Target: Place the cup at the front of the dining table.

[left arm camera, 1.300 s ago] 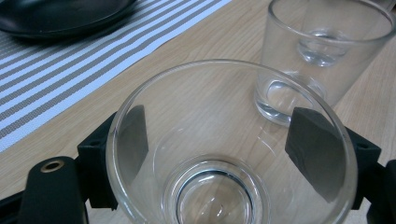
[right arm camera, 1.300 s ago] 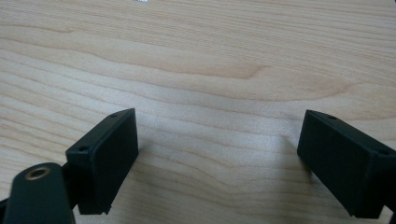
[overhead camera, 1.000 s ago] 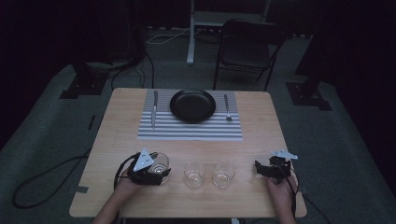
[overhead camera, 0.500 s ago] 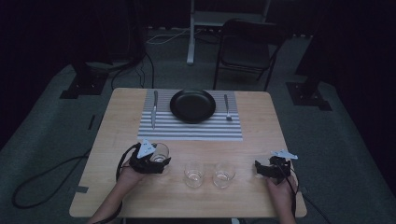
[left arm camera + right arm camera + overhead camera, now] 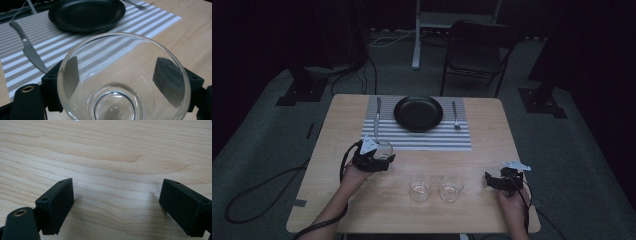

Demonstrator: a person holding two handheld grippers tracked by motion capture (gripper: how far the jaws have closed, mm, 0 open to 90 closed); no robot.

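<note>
My left gripper point(image 5: 382, 156) is shut on a clear drinking glass point(image 5: 384, 150), held near the front left corner of the striped placemat point(image 5: 422, 136). In the left gripper view the glass point(image 5: 122, 77) sits between both pads, its mouth facing the black plate point(image 5: 87, 12) and the knife point(image 5: 30, 50). Two more clear glasses point(image 5: 420, 186) point(image 5: 451, 186) stand side by side at the front middle of the table. My right gripper point(image 5: 490, 181) rests open near the table's front right, its jaws point(image 5: 117, 205) wide apart over bare wood.
A black plate point(image 5: 418, 113) lies on the placemat, with a knife point(image 5: 377, 117) to its left and a fork point(image 5: 455, 116) to its right. A dark chair point(image 5: 477, 50) stands behind the wooden table point(image 5: 492, 130). Cables trail on the floor at left.
My left gripper has carried the glass away from the other two glasses, toward the placemat's front left corner. The right gripper has stayed still.
</note>
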